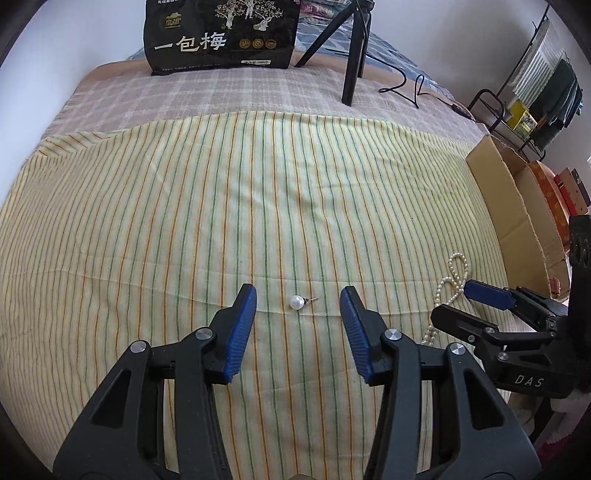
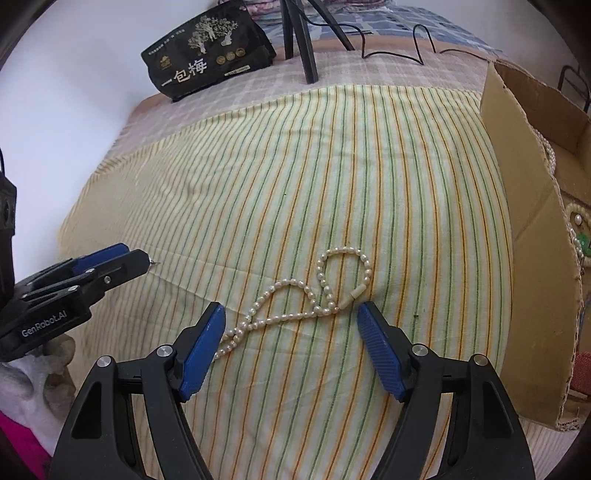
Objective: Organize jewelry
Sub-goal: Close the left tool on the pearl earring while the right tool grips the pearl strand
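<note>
**Both grippers spread over loose pearl pieces; box to the right partly filled**

Left gripper (image 1: pixel 298 295): jaws wide apart, nothing held. The pearl stud earring (image 1: pixel 297 302) lies on the striped cloth (image 1: pixel 221 203) between the fingertips, touching neither; its thin post points right.

Right gripper (image 2: pixel 291 310): also released, empty. The pearl necklace (image 2: pixel 295 295) lies just ahead of it, looped in a loose figure, with one strand running near-left past the left fingertip. The tube clasp (image 2: pixel 354 294) sits just beside the right fingertip.

Handling, judged:
- Earring: very light, hard, round and smooth. Likely to roll or squirt out of the ribbed pads. Best closed squarely across the pearl; the post is too thin to trust.
- Necklace: light, limp, no stiffness. It will drape and swing from any pinch point. The crossing where strands bunch near the clasp offers the most to grip; a single strand may slip between beads. The string could snag or strain if dragged on the cloth.

Containers: an open cardboard box (image 2: pixel 517 177) stands at the right edge of the cloth, close to the necklace. The right wrist view shows pearl strands (image 2: pixel 546 147) and other pale beaded items already inside; exact count not readable.

Further out: a black snack bag (image 1: pixel 221 33) and tripod legs (image 1: pixel 351 66) at the far end, well apart from the work.
</note>
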A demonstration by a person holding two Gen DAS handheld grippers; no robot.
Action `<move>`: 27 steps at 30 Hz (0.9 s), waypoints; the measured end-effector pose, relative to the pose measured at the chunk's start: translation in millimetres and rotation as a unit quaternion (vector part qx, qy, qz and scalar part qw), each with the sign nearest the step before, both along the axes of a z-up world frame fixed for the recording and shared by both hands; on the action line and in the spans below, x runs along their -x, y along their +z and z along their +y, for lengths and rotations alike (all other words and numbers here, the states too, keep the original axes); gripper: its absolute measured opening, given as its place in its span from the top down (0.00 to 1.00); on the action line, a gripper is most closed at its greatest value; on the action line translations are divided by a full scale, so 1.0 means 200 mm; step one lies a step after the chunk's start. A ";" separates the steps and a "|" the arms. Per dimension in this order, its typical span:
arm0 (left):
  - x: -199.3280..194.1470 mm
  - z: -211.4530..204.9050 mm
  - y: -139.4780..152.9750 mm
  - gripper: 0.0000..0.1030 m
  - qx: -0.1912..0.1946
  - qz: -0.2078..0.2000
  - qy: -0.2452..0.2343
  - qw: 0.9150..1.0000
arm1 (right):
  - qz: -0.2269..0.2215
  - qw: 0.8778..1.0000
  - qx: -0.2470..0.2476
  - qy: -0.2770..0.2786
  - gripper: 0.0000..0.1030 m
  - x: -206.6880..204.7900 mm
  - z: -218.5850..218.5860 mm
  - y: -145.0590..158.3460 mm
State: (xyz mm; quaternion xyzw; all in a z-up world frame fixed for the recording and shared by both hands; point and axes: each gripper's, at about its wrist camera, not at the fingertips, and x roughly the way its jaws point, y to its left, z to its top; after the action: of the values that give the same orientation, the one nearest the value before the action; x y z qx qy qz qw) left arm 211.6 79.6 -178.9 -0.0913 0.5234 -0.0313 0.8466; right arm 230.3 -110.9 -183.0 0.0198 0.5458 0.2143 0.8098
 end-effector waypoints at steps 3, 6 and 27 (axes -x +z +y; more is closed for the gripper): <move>0.00 -0.01 -0.02 0.57 -0.006 0.001 -0.010 1.000 | -0.025 0.999 0.035 0.016 0.29 0.02 0.06 -0.01; 0.00 -0.01 -0.04 0.57 -0.008 0.001 -0.009 1.000 | -0.047 0.996 0.064 0.031 0.29 0.04 0.10 -0.02; 0.02 -0.09 -0.07 0.86 -0.063 -0.017 -0.043 0.997 | -0.081 0.991 0.085 0.069 0.61 0.10 0.16 -0.01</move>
State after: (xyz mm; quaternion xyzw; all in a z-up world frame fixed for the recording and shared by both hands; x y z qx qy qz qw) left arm 207.6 61.9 -193.1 -0.0146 0.5134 -0.0357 0.8573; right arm 210.3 -77.9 -185.3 -0.1039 0.4946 0.2235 0.8334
